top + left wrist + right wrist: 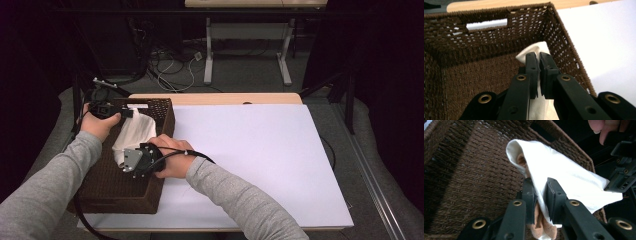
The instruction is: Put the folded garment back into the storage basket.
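A white-covered table (260, 150) carries a brown woven basket (117, 192) at its left side. Over the basket a white cloth (132, 132) hangs stretched between both tools. The left gripper (537, 58) pinches one end near the basket's far wall; the right gripper (539, 186) clamps the other end, jaws pressed onto the fabric.

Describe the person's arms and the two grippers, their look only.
Both forearms wear light grey long sleeves. The left gripper and right gripper are black, each with two flat blocky jaws on angled link arms joined by brass-coloured rivets. A grey three-cornered plate sits on top of the right gripper, and a black cable trails from it over the wrist.
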`<state>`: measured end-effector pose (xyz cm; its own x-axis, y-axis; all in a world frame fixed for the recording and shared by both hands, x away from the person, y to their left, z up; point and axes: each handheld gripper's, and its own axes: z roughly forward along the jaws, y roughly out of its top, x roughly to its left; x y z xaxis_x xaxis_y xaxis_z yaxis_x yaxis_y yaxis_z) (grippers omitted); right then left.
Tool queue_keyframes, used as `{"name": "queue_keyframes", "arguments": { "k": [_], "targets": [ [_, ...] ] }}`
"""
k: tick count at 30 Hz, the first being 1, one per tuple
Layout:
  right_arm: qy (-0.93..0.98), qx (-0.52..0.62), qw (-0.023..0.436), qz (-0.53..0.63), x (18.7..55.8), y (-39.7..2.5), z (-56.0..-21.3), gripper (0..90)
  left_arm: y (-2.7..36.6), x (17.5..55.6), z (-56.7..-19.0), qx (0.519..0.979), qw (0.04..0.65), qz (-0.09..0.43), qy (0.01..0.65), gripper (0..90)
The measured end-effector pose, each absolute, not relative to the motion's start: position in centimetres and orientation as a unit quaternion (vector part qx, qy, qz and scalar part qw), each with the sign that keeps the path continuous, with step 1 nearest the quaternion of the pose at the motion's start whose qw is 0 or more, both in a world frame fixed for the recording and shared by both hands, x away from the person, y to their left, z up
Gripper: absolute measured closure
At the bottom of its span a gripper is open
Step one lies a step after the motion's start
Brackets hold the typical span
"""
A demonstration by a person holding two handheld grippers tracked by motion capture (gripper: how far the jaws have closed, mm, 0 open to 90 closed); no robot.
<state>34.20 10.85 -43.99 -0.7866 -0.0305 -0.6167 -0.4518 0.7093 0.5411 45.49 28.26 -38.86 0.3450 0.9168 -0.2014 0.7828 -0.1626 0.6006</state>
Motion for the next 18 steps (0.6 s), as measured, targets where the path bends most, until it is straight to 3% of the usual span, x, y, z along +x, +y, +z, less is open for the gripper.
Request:
{"name": "queue_keyframes", "arguments": {
  "k": [18],
  "targets": [
    [0.888,-0.124,0.265,0.354,34.6,12.1,-45.8,78.4,29.4,46.8,-40.9,0.75,0.308,0.101,0.576,85.9]
  ]
}}
